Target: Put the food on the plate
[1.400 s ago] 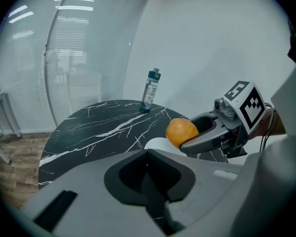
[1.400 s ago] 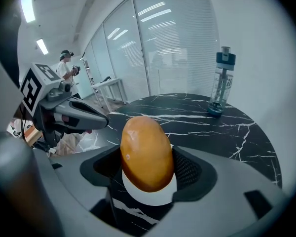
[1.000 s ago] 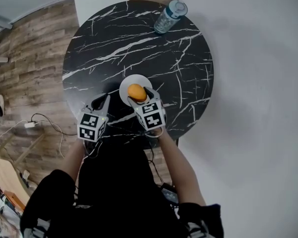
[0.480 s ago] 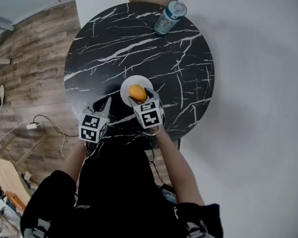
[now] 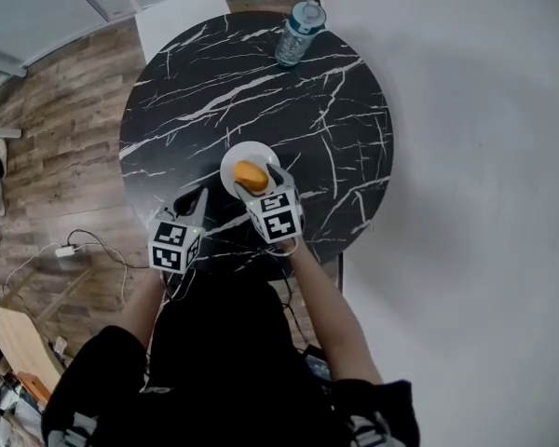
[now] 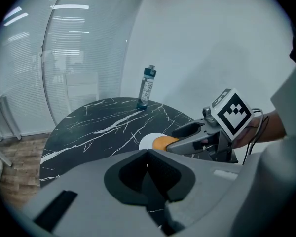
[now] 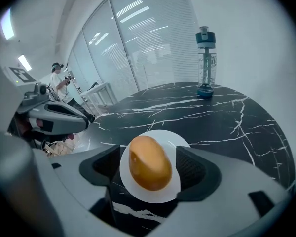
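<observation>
Two handheld grippers hover over the near edge of a round black surface (image 5: 214,82) veined with white, seen from above. At the left, the left gripper (image 5: 196,200) hangs above the surface's edge with its jaws pressed together and nothing between them; it is near the plate but apart from it. Just to its right lies a small white plate (image 5: 243,151), and the food (image 5: 251,176), a smooth orange egg-shaped piece, rests on it. The right gripper (image 7: 148,172) reaches over the plate from the near side. Its jaws stand wide, one on each side of the food, and a sliver of white plate shows between the food and each pad. Farther right and at the far edge of the surface, well apart from the plate, a clear water bottle (image 5: 296,32) with a blue cap stands upright.
</observation>
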`<state>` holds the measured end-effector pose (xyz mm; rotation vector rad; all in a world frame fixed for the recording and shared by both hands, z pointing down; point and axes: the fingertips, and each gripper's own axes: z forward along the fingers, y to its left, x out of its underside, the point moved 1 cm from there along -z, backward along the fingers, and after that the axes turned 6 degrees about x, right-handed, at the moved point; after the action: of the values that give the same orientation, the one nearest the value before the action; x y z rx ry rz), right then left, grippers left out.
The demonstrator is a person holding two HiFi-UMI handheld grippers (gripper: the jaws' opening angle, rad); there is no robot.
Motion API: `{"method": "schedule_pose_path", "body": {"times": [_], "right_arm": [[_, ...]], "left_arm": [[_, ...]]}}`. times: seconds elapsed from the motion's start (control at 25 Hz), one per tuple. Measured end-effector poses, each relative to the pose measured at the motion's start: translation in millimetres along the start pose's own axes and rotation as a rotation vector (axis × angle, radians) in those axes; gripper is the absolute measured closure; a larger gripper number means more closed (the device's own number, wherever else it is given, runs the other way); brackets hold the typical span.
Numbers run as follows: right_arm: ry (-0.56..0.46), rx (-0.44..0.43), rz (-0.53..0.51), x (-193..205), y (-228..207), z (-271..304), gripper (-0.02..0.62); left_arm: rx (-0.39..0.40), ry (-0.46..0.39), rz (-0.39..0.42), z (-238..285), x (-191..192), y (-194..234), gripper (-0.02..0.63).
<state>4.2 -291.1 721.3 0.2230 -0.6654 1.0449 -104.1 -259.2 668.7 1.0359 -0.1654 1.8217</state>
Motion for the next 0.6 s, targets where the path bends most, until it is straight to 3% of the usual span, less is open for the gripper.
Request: {"method": "schedule_pose_path", "body": {"times": [0.2,0.48,0.6], "right_arm": [[-0.127,-0.03,0.047,-15.7,7.7,-24.8,0.267],[-0.266,-0.007,0.085,-29.8,14.3,-55.8,0.271],[-0.326,0.008,0.106,-36.4,18.4,-71.7,0.347]], "left_arm": [[-0.002,-0.01,0.003,-7.8,0.2,-10.6,0.607],[-0.02,-0.042,0.017,-21.6,-4.0,-23.2,0.606],[-0.027,-0.07,0.037,-25.8,-11.9,-27.3,0.607]]}}
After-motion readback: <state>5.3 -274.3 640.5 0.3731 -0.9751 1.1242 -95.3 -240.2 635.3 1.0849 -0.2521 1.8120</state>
